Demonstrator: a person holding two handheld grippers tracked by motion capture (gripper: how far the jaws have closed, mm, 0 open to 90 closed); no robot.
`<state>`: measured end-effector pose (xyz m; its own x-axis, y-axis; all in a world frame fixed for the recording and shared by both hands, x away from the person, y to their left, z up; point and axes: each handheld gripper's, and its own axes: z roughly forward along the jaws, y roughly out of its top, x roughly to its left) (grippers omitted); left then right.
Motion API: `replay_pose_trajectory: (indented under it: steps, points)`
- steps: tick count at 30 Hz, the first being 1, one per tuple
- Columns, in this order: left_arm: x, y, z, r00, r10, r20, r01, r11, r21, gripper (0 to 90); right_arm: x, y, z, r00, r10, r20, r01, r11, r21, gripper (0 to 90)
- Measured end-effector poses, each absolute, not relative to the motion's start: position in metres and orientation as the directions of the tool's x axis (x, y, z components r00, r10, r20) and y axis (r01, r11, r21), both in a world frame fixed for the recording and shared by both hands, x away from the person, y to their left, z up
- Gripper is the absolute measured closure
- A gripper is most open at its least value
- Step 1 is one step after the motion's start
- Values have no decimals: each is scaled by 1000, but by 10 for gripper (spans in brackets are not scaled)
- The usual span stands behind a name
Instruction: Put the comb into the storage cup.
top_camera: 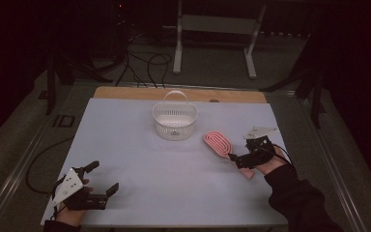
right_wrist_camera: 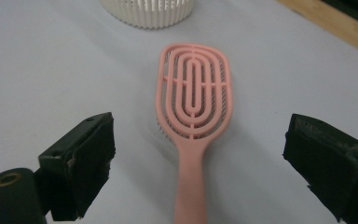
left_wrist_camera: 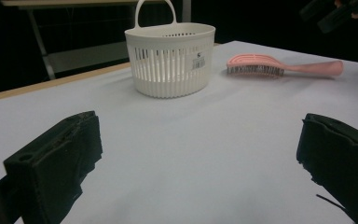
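The basket (top_camera: 175,121) stands on the table (top_camera: 140,159) toward twelve o'clock. The hairbrush (top_camera: 218,143) lies flat at its four o'clock, just apart (handle running toward five). The right gripper (top_camera: 245,159) straddles that handle; the left gripper (top_camera: 96,191) sits far off at seven.

I see one label — a small white sticker with a barcode on the wall of the white basket (left_wrist_camera: 170,58) — but its print is too small for me to read.
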<state>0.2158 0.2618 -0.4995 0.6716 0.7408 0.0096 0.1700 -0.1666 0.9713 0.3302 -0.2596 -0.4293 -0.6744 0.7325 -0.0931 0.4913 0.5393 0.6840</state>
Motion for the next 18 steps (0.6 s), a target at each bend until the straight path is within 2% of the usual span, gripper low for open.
replay_pose_trajectory:
  steps: [18]
  points:
    - [216,263,-500,670,743,7,178,-169,969,0,344,-254,-447,-667,741,-72,567,568,596,89]
